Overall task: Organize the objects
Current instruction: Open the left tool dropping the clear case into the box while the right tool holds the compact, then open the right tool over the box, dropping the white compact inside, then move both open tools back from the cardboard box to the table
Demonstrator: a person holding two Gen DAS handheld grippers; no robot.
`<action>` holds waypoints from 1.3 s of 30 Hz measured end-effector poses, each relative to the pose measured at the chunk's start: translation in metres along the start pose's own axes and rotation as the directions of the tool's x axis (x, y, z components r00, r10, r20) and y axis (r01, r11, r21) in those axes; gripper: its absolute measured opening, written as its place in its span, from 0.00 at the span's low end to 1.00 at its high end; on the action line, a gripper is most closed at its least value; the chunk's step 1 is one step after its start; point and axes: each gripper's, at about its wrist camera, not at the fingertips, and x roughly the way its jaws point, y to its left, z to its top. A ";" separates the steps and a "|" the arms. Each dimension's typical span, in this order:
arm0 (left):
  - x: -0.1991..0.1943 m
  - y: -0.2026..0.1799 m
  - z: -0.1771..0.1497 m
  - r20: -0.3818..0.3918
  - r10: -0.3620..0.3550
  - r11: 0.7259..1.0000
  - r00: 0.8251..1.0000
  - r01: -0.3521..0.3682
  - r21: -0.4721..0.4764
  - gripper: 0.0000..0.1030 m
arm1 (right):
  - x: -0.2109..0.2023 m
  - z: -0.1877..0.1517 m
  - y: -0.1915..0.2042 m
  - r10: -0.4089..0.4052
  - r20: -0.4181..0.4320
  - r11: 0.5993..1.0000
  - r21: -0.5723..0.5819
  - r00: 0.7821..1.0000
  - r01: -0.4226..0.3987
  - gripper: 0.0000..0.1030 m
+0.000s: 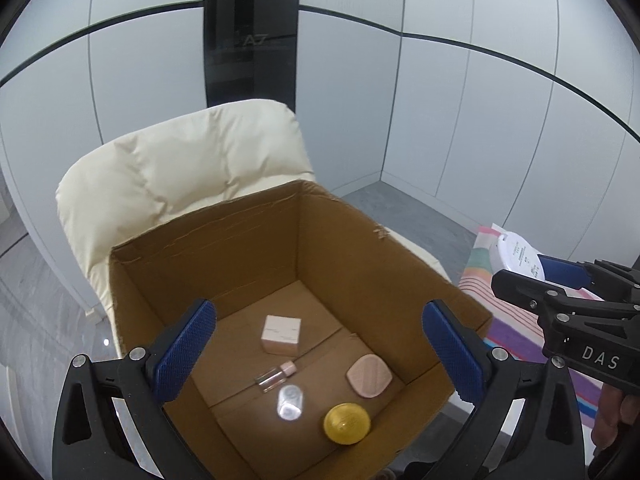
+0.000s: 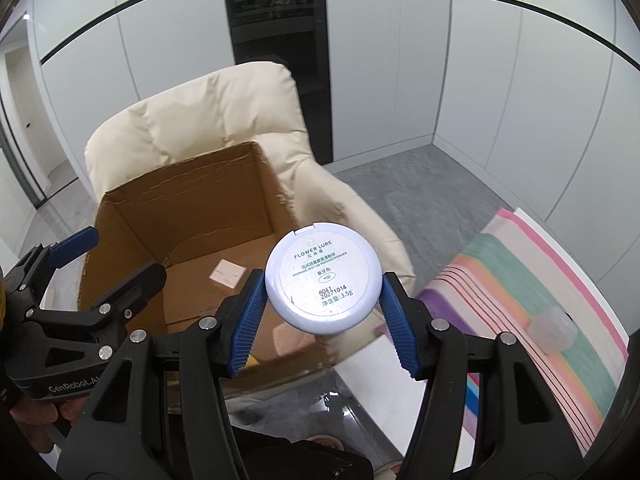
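An open cardboard box (image 1: 344, 216) (image 2: 132, 216) rests on a cream armchair. On its floor lie a small pink box (image 1: 281, 334) (image 2: 227, 272), a clear vial with a pink cap (image 1: 275, 377), a clear round case (image 1: 290, 402), a pink rounded compact (image 1: 369, 376) and a yellow round tin (image 1: 346, 423). My left gripper (image 1: 320, 352) hangs open over the box with nothing between its blue pads. My right gripper (image 2: 324, 292) is shut on a white round powder compact (image 2: 323, 280) (image 1: 518, 256), held label-up beside the box's right wall.
The cream armchair (image 1: 180, 172) (image 2: 200, 120) backs against white wall panels. To the right lies a striped multicoloured cloth (image 2: 532, 292) (image 1: 516, 328) with a small clear container (image 2: 552, 328) on it. Grey floor shows behind. A hand (image 1: 616, 420) grips the right tool.
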 end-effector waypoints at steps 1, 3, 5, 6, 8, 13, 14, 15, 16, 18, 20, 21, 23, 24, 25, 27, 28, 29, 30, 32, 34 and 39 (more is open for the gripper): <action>-0.001 0.005 -0.001 -0.004 0.004 1.000 1.000 -0.004 -0.007 1.00 | 0.002 0.001 0.004 0.006 -0.001 1.000 -0.005 1.000 -0.006 0.59; -0.001 0.012 -0.002 -0.009 0.009 1.000 1.000 -0.009 -0.019 1.00 | 0.004 0.003 0.010 0.015 -0.002 1.000 -0.012 1.000 -0.015 0.59; -0.002 0.021 -0.003 -0.013 0.016 0.999 1.000 -0.016 -0.035 1.00 | 0.008 0.005 0.018 0.024 -0.005 1.000 -0.019 1.000 -0.024 0.59; -0.003 0.025 -0.003 -0.014 0.019 0.999 1.000 -0.020 -0.040 1.00 | 0.009 0.006 0.021 0.026 -0.007 0.999 -0.023 1.000 -0.027 0.59; -0.005 0.033 -0.004 -0.016 0.030 0.998 0.999 -0.030 -0.049 1.00 | 0.012 0.008 0.028 0.033 -0.010 0.999 -0.030 0.999 -0.033 0.59; -0.010 0.051 -0.006 -0.020 0.051 0.996 0.998 -0.053 -0.074 1.00 | 0.018 0.012 0.045 0.047 -0.014 0.998 -0.048 0.999 -0.047 0.59; -0.010 0.054 -0.007 -0.020 0.055 0.995 0.998 -0.056 -0.077 1.00 | 0.019 0.012 0.047 0.043 -0.013 0.998 -0.048 0.999 -0.043 0.59; -0.010 0.057 -0.007 -0.020 0.059 0.995 0.998 -0.060 -0.080 1.00 | 0.020 0.013 0.050 0.032 -0.007 0.998 -0.050 0.999 -0.032 0.64; -0.011 0.060 -0.008 -0.020 0.064 0.994 0.998 -0.066 -0.083 1.00 | 0.020 0.015 0.052 0.018 0.001 0.999 -0.051 1.000 -0.018 0.70; -0.012 0.065 -0.008 -0.022 0.070 0.993 0.997 -0.072 -0.090 1.00 | 0.019 0.017 0.054 0.012 0.020 0.999 -0.046 1.000 -0.011 0.84; -0.012 0.069 -0.009 -0.026 0.073 0.992 0.997 -0.075 -0.097 1.00 | 0.019 0.019 0.055 0.007 0.025 0.999 -0.038 1.000 -0.006 0.86; -0.012 0.070 -0.009 -0.027 0.074 0.992 0.997 -0.076 -0.099 1.00 | 0.020 0.019 0.055 0.007 0.022 0.999 -0.037 1.000 -0.006 0.88; -0.011 0.071 -0.009 -0.028 0.074 0.992 0.997 -0.077 -0.104 1.00 | 0.022 0.019 0.055 0.008 0.013 0.999 -0.036 1.000 -0.008 0.88; -0.011 0.071 -0.009 -0.028 0.073 0.992 0.997 -0.076 -0.105 1.00 | 0.021 0.018 0.055 0.009 0.011 0.999 -0.037 1.000 -0.008 0.88; -0.011 0.070 -0.009 -0.028 0.071 0.992 0.997 -0.074 -0.105 1.00 | 0.021 0.018 0.054 0.010 0.014 0.999 -0.037 1.000 -0.009 0.88; -0.010 0.068 -0.008 -0.028 0.070 0.992 0.997 -0.073 -0.102 1.00 | 0.022 0.018 0.054 0.008 0.014 0.999 -0.034 1.000 -0.008 0.88; -0.009 0.067 -0.008 -0.029 0.067 0.992 0.997 -0.070 -0.101 1.00 | 0.022 0.017 0.053 0.009 0.011 0.999 -0.034 1.000 -0.009 0.88; -0.009 0.065 -0.008 -0.029 0.065 0.993 0.997 -0.068 -0.100 1.00 | 0.023 0.016 0.052 0.009 0.008 0.999 -0.035 1.000 -0.009 0.88; -0.009 0.063 -0.008 -0.029 0.063 0.993 0.998 -0.066 -0.099 1.00 | 0.022 0.016 0.051 0.007 0.007 0.999 -0.036 1.000 -0.007 0.88; -0.007 0.059 -0.007 -0.028 0.061 0.994 0.998 -0.063 -0.092 1.00 | 0.022 0.015 0.048 0.001 0.005 0.999 -0.037 1.000 -0.001 0.89; -0.006 0.053 -0.007 -0.030 0.055 0.995 0.998 -0.057 -0.087 1.00 | 0.021 0.013 0.043 -0.007 0.004 0.999 -0.034 1.000 0.007 0.89; 0.000 0.041 -0.003 -0.033 0.042 0.996 0.999 -0.044 -0.077 1.00 | 0.015 0.010 0.025 -0.019 0.000 1.000 -0.011 1.000 0.019 0.89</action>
